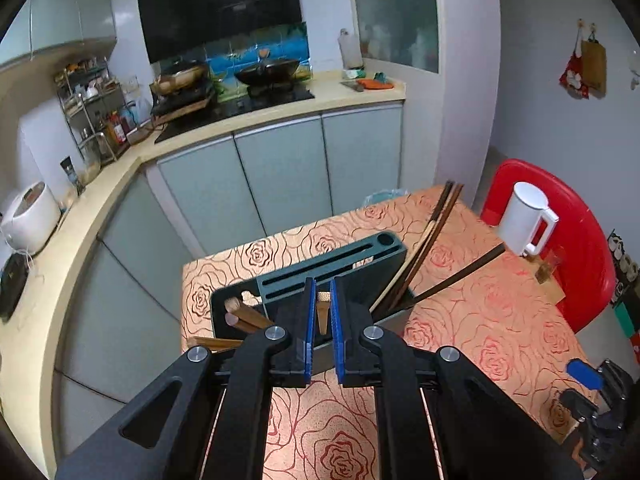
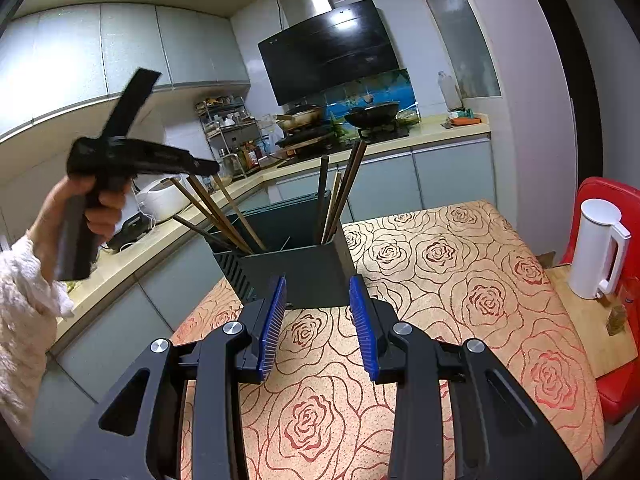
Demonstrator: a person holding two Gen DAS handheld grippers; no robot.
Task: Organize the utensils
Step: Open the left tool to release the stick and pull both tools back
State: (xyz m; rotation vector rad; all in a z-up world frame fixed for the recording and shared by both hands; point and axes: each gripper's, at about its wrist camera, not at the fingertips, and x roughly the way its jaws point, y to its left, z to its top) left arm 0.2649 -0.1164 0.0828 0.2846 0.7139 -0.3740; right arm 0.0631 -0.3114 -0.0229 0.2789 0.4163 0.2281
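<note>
Left wrist view: the left gripper (image 1: 322,304) is seen above a dark utensil holder (image 1: 320,276) that stands on a table covered with a rose-patterned cloth (image 1: 472,320); its blue pads are drawn almost together, and a light wooden piece is glimpsed in the narrow gap between them, though whether it is gripped or merely lies behind cannot be told. Several chopsticks (image 1: 424,248) are seen leaning out of the holder's right compartment, and more brown chopsticks (image 1: 244,316) are seen in the compartment at its left end. Near the table's far right edge a white jug (image 1: 524,220) is seen in front of a red chair (image 1: 576,240). From the right wrist view, the right gripper (image 2: 318,312) is held low over the cloth, just short of the holder (image 2: 304,276); its jaws are parted partway and nothing is found between them. At the left of that view the left gripper (image 2: 136,160) is seen raised in a hand (image 2: 92,208) with a white fluffy sleeve (image 2: 24,320), above the countertop (image 2: 168,236)
</note>
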